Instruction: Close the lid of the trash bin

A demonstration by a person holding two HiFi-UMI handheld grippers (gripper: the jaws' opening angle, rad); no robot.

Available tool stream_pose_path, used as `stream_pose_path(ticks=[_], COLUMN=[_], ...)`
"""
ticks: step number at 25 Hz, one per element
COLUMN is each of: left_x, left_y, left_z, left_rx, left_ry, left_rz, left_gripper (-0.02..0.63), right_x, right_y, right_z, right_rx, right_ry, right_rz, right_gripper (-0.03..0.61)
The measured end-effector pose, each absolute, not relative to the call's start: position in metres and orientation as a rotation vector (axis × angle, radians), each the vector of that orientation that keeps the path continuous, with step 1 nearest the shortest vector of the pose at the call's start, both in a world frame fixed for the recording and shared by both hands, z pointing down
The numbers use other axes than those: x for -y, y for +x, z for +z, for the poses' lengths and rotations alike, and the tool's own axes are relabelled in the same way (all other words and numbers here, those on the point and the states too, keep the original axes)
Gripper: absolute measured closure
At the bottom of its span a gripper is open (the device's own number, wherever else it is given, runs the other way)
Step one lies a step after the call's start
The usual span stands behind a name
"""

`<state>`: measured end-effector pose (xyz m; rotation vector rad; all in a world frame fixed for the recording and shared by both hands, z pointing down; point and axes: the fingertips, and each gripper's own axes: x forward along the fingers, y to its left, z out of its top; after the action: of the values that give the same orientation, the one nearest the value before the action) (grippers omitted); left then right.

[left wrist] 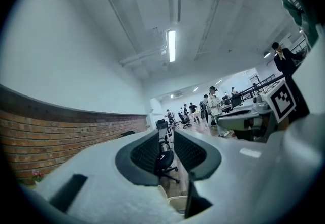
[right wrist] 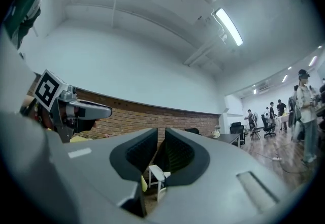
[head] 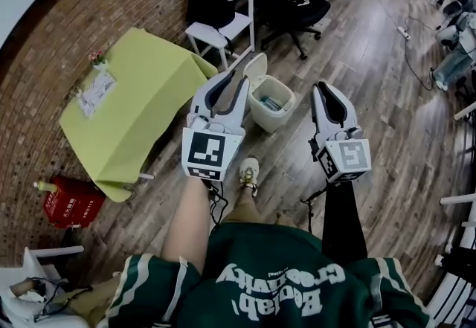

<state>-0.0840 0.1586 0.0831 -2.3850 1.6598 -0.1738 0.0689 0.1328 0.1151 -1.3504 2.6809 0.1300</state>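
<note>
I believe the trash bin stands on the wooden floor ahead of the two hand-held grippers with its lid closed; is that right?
Not quite: the lid is open, standing up from the rim of the trash bin, as the head view shows. The bin does stand on the wooden floor ahead of the left hand-held gripper and the right hand-held gripper.

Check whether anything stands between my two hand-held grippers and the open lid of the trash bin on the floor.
Nothing visible does. The cream plastic trash bin stands on the wooden floor ahead of the left hand-held gripper and right hand-held gripper, its cream lid raised. The white chair stands behind it, out of the path.
</note>
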Motion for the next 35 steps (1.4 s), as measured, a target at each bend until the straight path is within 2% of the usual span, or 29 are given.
stream_pose_path(ticks=[21,35], left_x=[0.081,0.166], left_y=[-0.164,-0.181], left_z=[0.086,0.115], left_rx=[-1.570,-1.532], left_ry=[-2.509,-2.573], left_rz=[-0.137,-0.154], left_gripper=[0.537,0.546], right_x=[0.079,0.153], right_y=[-0.004,-0.031], right_z=[0.114,0.137], right_rx=[-2.657,-2.710], right_ry=[-1.518,-1.549], right_rz=[0.118,0.118], right_gripper=[0.517,0.507])
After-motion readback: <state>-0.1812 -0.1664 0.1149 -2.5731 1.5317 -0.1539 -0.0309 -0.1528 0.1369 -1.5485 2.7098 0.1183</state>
